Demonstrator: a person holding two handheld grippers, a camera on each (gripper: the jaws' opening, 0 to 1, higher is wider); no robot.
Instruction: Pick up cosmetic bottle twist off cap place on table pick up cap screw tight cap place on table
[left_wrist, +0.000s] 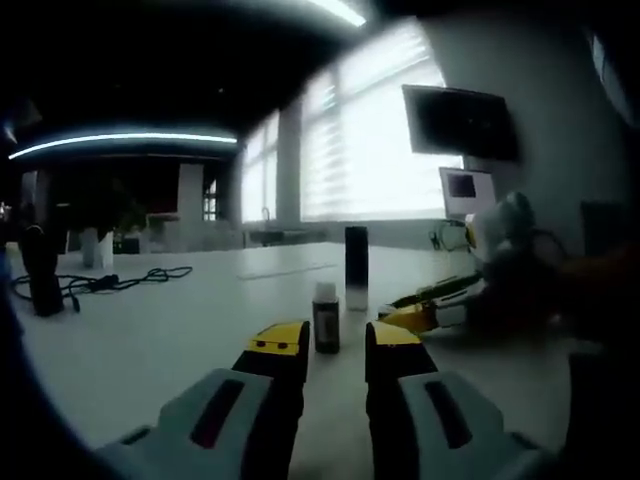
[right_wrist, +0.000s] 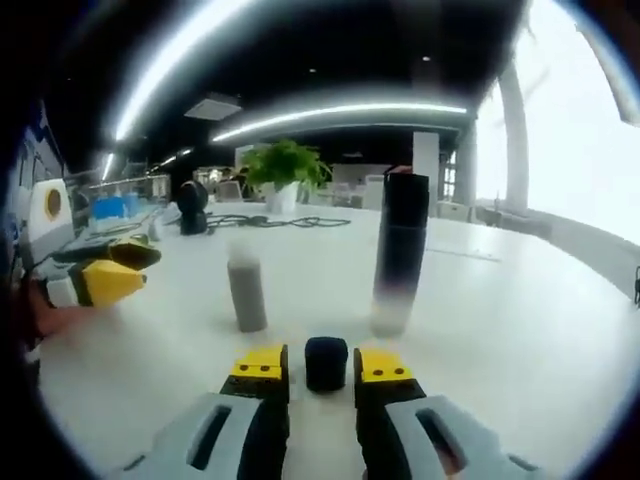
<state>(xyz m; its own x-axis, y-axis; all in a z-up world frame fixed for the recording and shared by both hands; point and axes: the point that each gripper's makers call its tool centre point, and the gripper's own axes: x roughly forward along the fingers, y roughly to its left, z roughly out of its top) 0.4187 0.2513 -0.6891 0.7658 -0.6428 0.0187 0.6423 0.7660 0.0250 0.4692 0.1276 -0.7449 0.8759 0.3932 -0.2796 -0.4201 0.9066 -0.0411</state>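
A small dark cosmetic bottle (left_wrist: 326, 318) with a pale bare neck stands upright on the white table (left_wrist: 150, 340), just beyond the tips of my left gripper (left_wrist: 337, 345), which is open and empty. In the right gripper view the same bottle (right_wrist: 246, 290) looks grey and blurred. A small dark cap (right_wrist: 326, 362) sits between the tips of my right gripper (right_wrist: 322, 368), with a thin strip of table showing on each side of it. The right gripper (left_wrist: 415, 315) enters the left gripper view low over the table. The left gripper (right_wrist: 100, 280) shows at the left edge.
A tall bottle (right_wrist: 400, 250), black fading to white, stands upright just right of the small one and appears behind it as the tall bottle (left_wrist: 356, 265). Black cables (left_wrist: 110, 282) and a dark object (left_wrist: 40, 270) lie far left. A potted plant (right_wrist: 285, 170) stands at the back.
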